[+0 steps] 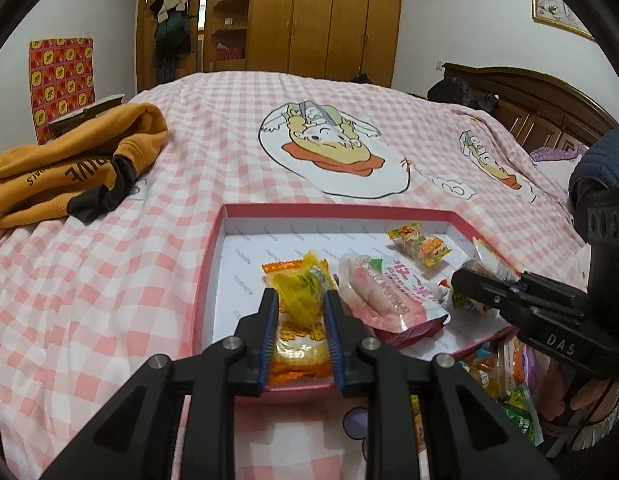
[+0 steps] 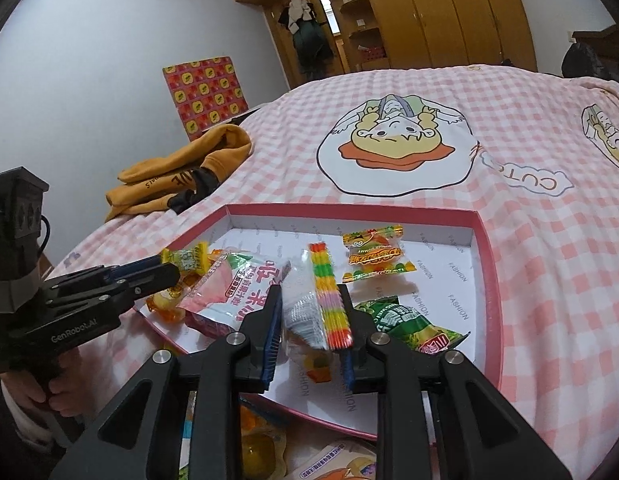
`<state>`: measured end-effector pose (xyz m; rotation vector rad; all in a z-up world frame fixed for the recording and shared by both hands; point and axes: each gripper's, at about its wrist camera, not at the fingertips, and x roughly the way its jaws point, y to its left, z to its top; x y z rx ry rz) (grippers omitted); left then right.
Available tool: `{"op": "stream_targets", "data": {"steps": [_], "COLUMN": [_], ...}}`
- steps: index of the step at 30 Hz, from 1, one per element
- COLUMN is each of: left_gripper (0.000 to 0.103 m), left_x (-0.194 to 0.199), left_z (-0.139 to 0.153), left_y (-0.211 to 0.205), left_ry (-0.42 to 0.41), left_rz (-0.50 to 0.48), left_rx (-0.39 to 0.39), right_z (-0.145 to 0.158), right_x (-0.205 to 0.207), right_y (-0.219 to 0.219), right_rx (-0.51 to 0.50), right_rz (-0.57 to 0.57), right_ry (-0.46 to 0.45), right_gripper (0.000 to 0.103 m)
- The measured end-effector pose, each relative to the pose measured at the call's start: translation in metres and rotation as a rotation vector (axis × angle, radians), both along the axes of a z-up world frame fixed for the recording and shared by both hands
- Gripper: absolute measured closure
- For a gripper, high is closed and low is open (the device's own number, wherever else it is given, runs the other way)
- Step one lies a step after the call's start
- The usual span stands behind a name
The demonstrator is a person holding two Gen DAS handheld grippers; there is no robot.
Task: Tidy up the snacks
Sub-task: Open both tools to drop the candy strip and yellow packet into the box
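Over the pink tray (image 1: 213, 248), left gripper (image 1: 300, 320) clamped the yellow snack packet (image 1: 299, 292), right gripper (image 2: 311, 316) the rainbow candy strip (image 2: 329, 292); both looked light, crinkly, slippery, best pinched mid-body.

The far-left part of the pink box (image 2: 491, 264) floor is bare. Snack packets (image 2: 373, 258) crowd its near and right parts. An orange sweater (image 1: 69, 160) lies on the bed (image 1: 269, 120), left of the box.
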<state>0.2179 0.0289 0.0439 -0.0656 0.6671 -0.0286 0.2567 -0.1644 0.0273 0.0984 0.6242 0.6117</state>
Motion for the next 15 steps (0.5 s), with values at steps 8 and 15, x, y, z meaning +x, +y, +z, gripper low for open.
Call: {"op": "stream_targets", "data": {"steps": [8,15], "left_gripper": [0.068,0.055], "left_x": [-0.0029,-0.0046], "left_z": [0.0046,0.0076], "left_y": [-0.0026,-0.0036], "left_ry": [-0.010,-0.016], "left_rz": [0.011,0.010], "left_rx": [0.023,0.030], "right_z": [0.0024,0.0022], "right_x": [-0.0015,0.0005], "right_y": [-0.0088,-0.0098], "right_rx": [0.032,0.028], "right_rz": [-0.038,-0.044], "right_ry": [-0.010,-0.010], "right_gripper": [0.054,0.049]}}
